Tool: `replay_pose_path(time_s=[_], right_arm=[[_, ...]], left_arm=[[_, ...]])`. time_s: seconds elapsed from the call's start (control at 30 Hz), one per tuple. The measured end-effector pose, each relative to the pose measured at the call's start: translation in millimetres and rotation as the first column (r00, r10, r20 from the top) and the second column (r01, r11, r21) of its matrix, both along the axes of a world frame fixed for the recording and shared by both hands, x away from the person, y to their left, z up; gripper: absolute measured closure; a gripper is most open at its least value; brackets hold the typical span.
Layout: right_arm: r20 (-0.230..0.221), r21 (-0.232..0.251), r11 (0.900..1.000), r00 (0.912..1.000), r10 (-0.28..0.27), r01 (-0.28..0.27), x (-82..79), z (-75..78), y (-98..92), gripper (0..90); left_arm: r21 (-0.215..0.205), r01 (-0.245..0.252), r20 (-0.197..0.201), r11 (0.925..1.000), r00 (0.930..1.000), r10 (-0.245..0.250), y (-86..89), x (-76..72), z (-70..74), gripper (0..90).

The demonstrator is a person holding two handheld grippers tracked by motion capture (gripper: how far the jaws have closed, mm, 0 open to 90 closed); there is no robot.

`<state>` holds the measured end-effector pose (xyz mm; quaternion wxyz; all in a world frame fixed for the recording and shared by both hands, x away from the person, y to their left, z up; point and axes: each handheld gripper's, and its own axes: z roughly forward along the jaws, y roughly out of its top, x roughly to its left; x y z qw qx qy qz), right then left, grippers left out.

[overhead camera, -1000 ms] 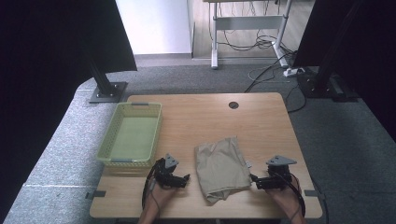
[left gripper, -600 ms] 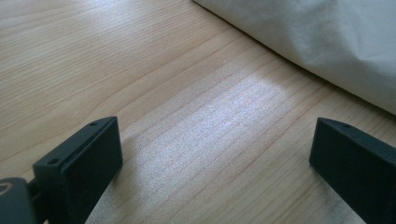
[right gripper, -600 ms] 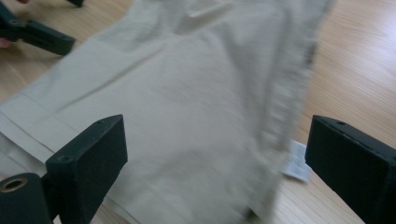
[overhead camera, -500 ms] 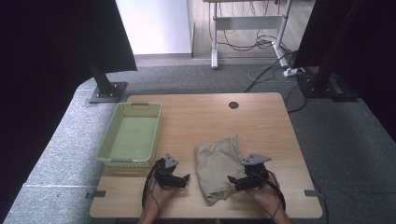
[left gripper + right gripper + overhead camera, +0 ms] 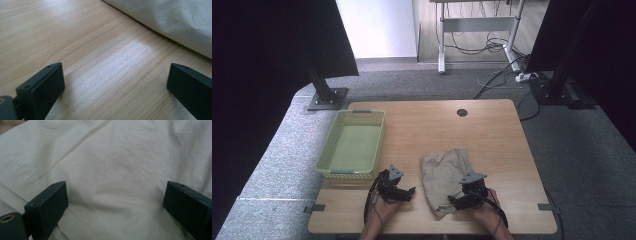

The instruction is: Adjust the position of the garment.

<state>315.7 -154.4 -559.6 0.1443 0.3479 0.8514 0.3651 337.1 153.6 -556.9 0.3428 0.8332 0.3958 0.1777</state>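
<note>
A folded beige cloth (image 5: 443, 177) lies on the wooden table (image 5: 492, 140) near its front edge. My right gripper (image 5: 456, 201) is over the cloth's near right part, open, its two black jaws wide apart with the pale cloth (image 5: 120, 167) beneath them. My left gripper (image 5: 408, 192) rests open on bare wood just left of the cloth, whose edge (image 5: 172, 22) crosses the upper right of the left gripper view. Nothing is held between either pair of jaws (image 5: 115, 87).
A pale green basket (image 5: 354, 145) stands at the table's left side, empty. A round cable hole (image 5: 462, 112) sits near the table's far edge. Dark panels and a desk frame with cables stand beyond the table on the grey carpet.
My right gripper has moved left from the bare wood at the cloth's right side onto the cloth. The left gripper has stayed put.
</note>
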Motion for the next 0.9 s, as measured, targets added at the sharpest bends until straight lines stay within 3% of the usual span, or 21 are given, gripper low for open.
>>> replay_pose_path(time_s=[0.37, 0.57, 0.8, 0.9], right_arm=[[0.003, 0.007, 0.996, 0.9961, -0.088, 0.088, 12.0, -0.7, -4.1, 5.2], [0.001, 0.011, 0.987, 0.9874, -0.158, 0.158, 32.6, -0.6, -13.3, 5.2], [0.002, 0.014, 0.981, 0.9811, -0.194, 0.194, 44.9, -0.6, -17.4, 5.2], [0.005, 0.019, 0.974, 0.9739, -0.227, 0.227, 59.3, -1.0, -20.7, 5.2]], left_arm=[[0.002, -0.004, -0.003, 1.0000, 1.0000, 0.004, 0.3, -1.2, -0.1, 0.0], [0.000, -0.009, -0.003, 1.0000, 1.0000, 0.009, 0.9, -2.4, -0.1, 0.0], [-0.002, -0.009, -0.002, 1.0000, 1.0000, 0.009, 1.5, -2.6, 0.0, 0.5], [-0.003, -0.009, -0.001, 1.0000, 1.0000, 0.009, 1.8, -2.7, 0.1, 0.8]])
